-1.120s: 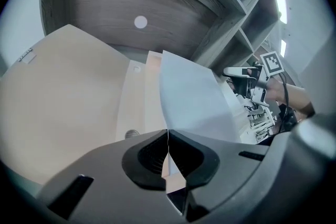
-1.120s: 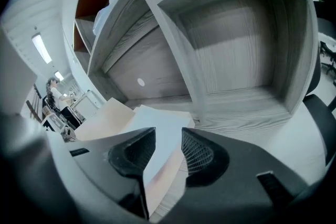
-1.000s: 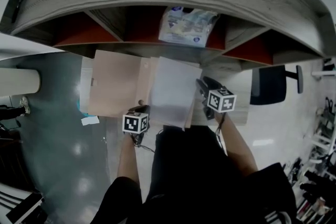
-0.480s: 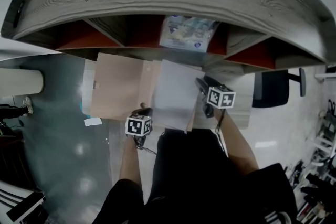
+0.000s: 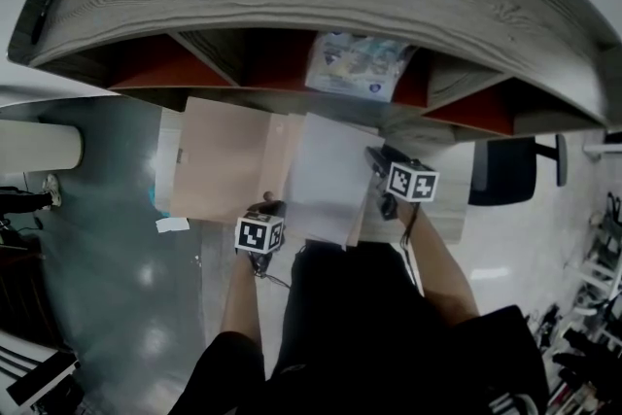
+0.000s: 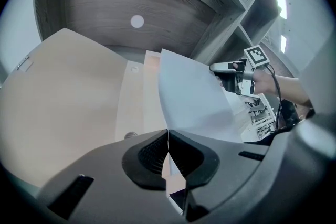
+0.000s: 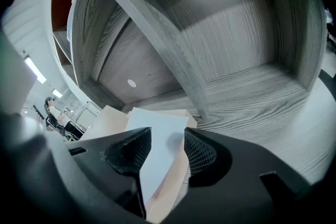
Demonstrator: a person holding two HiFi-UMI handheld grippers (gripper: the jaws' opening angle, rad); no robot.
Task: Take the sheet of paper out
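Observation:
An open tan folder (image 5: 219, 160) lies on the grey wooden shelf board, with a white sheet of paper (image 5: 326, 175) on its right half. My left gripper (image 5: 267, 206) is at the folder's near edge. Its jaws are shut on that thin tan edge (image 6: 68, 97), and the sheet's (image 6: 194, 102) lower corner reaches them. My right gripper (image 5: 374, 160) hovers at the sheet's right edge, open. In the right gripper view the sheet (image 7: 157, 139) shows in the gap between the jaws (image 7: 167, 152), and the pads do not press on it.
A plastic-wrapped package (image 5: 355, 63) sits in the compartment above the folder. A slanted wooden divider (image 7: 173, 60) stands just beyond the right gripper. A dark office chair (image 5: 505, 172) is at the right, a white cylinder (image 5: 34, 149) at the left, and a paper scrap (image 5: 170, 224) on the floor.
The right gripper has sunk slightly toward the sheet's right edge. The left gripper has stayed shut at the folder's near edge, and the folder and sheet have not shifted.

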